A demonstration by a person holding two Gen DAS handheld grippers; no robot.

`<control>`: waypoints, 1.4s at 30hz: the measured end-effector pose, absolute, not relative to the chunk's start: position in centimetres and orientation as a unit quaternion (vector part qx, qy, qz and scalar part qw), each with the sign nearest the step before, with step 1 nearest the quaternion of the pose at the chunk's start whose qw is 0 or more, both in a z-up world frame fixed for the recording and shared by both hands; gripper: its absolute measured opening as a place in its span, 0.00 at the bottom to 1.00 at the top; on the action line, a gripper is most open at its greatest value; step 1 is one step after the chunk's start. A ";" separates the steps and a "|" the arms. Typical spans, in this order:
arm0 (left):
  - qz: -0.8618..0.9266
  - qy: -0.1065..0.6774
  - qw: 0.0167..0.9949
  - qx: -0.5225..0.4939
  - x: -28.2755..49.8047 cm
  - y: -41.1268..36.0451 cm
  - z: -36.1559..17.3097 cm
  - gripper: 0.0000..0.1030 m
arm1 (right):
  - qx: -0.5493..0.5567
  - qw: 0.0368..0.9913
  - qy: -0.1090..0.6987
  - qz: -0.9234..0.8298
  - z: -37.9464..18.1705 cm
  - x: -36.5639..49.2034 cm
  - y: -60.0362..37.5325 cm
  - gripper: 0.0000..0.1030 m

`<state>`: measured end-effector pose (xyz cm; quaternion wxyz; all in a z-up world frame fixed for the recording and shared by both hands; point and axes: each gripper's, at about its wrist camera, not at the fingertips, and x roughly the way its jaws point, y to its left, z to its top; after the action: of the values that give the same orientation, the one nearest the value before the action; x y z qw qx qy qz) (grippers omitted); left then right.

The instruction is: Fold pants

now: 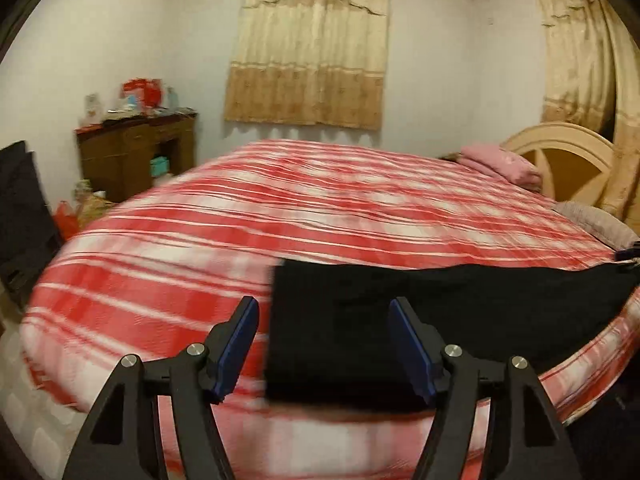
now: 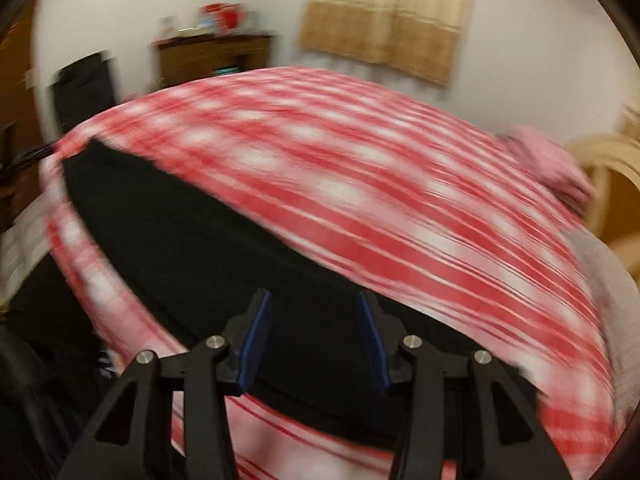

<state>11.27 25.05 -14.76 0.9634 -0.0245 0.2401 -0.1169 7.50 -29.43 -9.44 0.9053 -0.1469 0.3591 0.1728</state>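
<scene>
**Both hand-held grippers open above black pants on the bed**

The left hand-held gripper [image 1: 324,312] stands with its blue-padded fingers [image 1: 240,344] spread wide and nothing between them. Its jaws straddle the near, squared-off end of the black pants [image 1: 400,320], which lie below and beyond the tips; no pad presses on the cloth.

The right hand-held gripper [image 2: 314,312] has its jaws parted to a middling gap, also with nothing gripped. The dark cloth of the pants [image 2: 192,232] fills the space behind and under its fingers. This view is smeared by motion blur, so whether the tips touch the fabric I cannot tell.

The pants lie flat as one long dark strip along the near edge of the bed [image 1: 240,216], on a red and white checked cover. A pink folded blanket [image 1: 500,164] sits at the far right by the cream headboard [image 1: 560,152]. Beyond the bed stand a brown wooden dresser [image 1: 132,156] with clutter on top, and beige curtains [image 1: 312,48] hanging on the white wall.
</scene>
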 end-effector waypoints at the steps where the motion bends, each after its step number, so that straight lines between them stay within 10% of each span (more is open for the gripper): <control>1: -0.119 0.253 0.960 -0.015 12.0 23.7 -15.4 0.67 | -0.151 0.898 0.362 0.202 -10.3 8.3 -26.8 0.46; 19: -0.196 0.267 0.943 0.019 10.5 16.6 -16.6 0.70 | -0.130 0.829 0.464 0.282 -18.1 9.2 -19.4 0.49; 42: -0.233 0.319 0.918 0.010 11.0 12.6 -19.9 0.70 | 0.220 0.885 0.375 -0.164 -8.3 6.3 -53.9 0.66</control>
<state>11.00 12.63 -19.86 0.9184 0.0097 0.3193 -0.2334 6.35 -53.89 -8.33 0.8852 0.2204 0.3753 -0.1645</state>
